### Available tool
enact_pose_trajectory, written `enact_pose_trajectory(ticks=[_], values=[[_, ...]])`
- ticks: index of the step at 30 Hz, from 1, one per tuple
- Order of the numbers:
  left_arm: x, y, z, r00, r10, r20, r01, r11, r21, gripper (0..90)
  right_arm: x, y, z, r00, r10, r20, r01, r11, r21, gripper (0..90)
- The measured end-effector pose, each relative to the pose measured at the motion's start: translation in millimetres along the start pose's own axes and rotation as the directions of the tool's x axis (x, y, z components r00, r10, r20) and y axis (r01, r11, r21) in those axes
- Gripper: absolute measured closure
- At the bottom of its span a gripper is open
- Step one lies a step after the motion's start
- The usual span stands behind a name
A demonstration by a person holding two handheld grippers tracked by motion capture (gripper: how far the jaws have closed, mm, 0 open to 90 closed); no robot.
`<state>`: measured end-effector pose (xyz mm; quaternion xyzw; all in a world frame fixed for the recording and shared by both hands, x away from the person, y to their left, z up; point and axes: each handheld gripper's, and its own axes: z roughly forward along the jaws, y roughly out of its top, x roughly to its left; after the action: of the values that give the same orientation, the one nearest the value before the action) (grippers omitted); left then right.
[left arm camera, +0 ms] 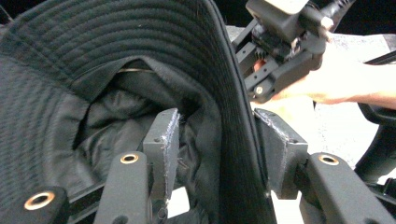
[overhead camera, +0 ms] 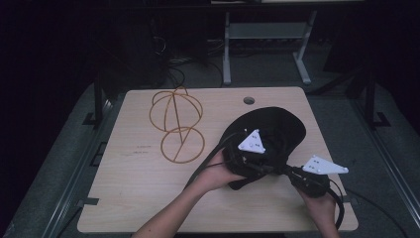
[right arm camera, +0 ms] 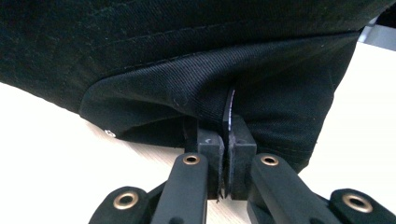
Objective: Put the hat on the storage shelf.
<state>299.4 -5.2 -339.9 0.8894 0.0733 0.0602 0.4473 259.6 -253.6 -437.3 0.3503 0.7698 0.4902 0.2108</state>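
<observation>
A black cap (overhead camera: 277, 130) lay on the wooden surface (overhead camera: 129, 193) right of centre, held between both hands. The right tongs (right arm camera: 225, 154), at about four o'clock of the cap, were clamped tight on a fold of its fabric edge, while the left tongs (left arm camera: 219, 149), at about eight o'clock, stood parted with the cap's stiff rim between their pads (left arm camera: 164, 140), not pressed. A wooden wire-frame stand (overhead camera: 177, 124) rested well apart at about ten o'clock.
</observation>
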Motion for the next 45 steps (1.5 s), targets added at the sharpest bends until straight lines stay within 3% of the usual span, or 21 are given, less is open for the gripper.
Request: enact_pose_trajectory(ticks=[10,17,25,35,45], values=[[-3.1,-19.9,-27.3,0.9996,-0.003,-0.027,0.003,0.9998,-0.02,49.2,-4.7,6.0,-4.3,0.9982,0.057,-0.018,-0.057,0.9983,0.007,87.0],[-4.0,-37.7,-47.3,0.9985,-0.02,-0.051,0.018,0.9988,-0.046,47.9,-6.3,15.5,-7.1,0.9978,0.063,-0.021,-0.063,0.998,0.009,87.0],[-1.7,-63.0,-64.5,0.9952,-0.051,-0.084,0.047,0.9976,-0.051,48.0,-11.0,24.4,-14.9,0.994,0.104,-0.032,-0.105,0.9942,-0.024,87.1],[0.6,-91.1,-70.5,0.9902,-0.097,-0.1,0.093,0.9946,-0.047,48.0,-12.3,36.2,-20.7,0.9891,0.132,-0.065,-0.136,0.9894,-0.053,87.2],[0.9,-118.7,-74.0,0.9833,-0.143,-0.114,0.138,0.9894,-0.045,47.5,-13.1,55.5,-24.4,0.9894,0.118,-0.084,-0.125,0.989,-0.078,87.2]])
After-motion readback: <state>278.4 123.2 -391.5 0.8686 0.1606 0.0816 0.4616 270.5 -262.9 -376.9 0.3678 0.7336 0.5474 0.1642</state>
